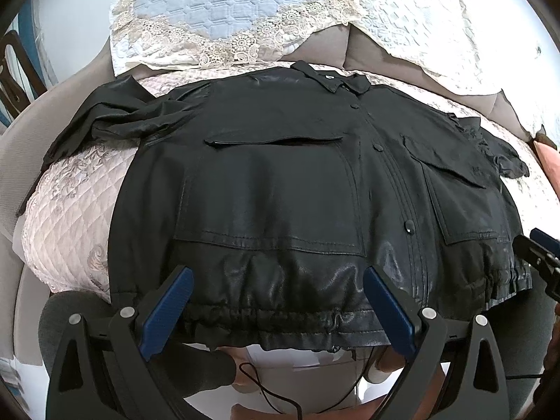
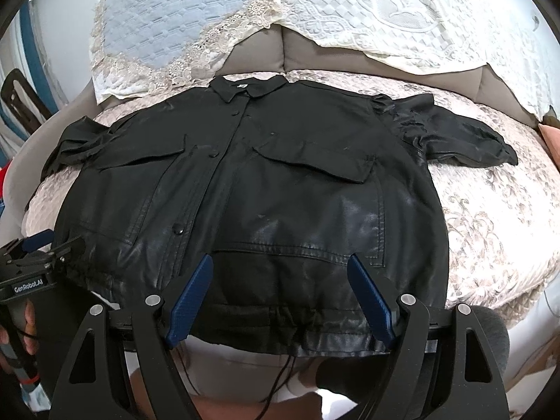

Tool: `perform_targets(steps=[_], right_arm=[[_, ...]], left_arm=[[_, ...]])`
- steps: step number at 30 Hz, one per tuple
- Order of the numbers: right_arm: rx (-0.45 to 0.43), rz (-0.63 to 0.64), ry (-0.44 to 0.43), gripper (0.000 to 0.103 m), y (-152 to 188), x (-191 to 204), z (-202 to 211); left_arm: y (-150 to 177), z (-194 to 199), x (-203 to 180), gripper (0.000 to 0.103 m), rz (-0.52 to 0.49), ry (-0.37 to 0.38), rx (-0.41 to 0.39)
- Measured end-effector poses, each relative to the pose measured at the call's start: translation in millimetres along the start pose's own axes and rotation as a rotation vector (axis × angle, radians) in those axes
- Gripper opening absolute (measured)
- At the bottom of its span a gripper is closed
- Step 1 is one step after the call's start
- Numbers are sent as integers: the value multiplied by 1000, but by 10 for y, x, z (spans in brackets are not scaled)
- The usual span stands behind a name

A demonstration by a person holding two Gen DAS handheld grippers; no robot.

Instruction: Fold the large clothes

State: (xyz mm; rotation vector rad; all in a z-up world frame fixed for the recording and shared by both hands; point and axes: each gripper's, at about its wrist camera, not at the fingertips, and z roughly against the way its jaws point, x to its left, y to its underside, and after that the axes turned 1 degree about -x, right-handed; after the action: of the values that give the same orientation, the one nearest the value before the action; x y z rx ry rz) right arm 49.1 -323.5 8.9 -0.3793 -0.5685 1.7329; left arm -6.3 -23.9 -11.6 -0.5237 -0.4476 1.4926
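The black jacket (image 1: 280, 182) lies front-up and spread flat on the quilted sofa cover (image 1: 70, 217), sleeves out, presumably ready for folding, while the left gripper (image 1: 278, 276) and right gripper (image 2: 280, 262) hover spread wide over its drawstring hem (image 2: 297, 318), holding nothing.

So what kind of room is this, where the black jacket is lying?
Probably a living room or bedroom at home. The jacket lies spread on a quilted flowery cover over grey cushions, which could be a sofa or a bed, and lacy cloths hang over the back.
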Motion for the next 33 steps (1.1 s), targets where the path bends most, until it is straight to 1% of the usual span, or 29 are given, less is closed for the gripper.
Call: perform_targets(steps=[3,6,12,18,19,21,28,33], right_arm=[[4,16,6,75,0,30,-4],[7,26,8,75,3,54,-9],[16,3,-8,75,-14,54,-33],[6,5,-17,75,-36,99,-37],[6,4,-21,75,-42,109,-42],[8,9,-25,75,-52,136,-52],[21,10,-44,75,-93,211,-123],[32,16,-57,75,-133,283,-185]], left_arm=[[9,-8,0,99,8,5,5],[9,-14,19,99,17,13,8],[16,-21,72,99,30,14,10],[15,3,143,99,55,26,-8],[12,11,152,98,56,21,-14],[0,28,168,92,56,21,-28],[-36,-35,278,92,98,43,-14],[-56,-112,399,92,118,17,-2]])
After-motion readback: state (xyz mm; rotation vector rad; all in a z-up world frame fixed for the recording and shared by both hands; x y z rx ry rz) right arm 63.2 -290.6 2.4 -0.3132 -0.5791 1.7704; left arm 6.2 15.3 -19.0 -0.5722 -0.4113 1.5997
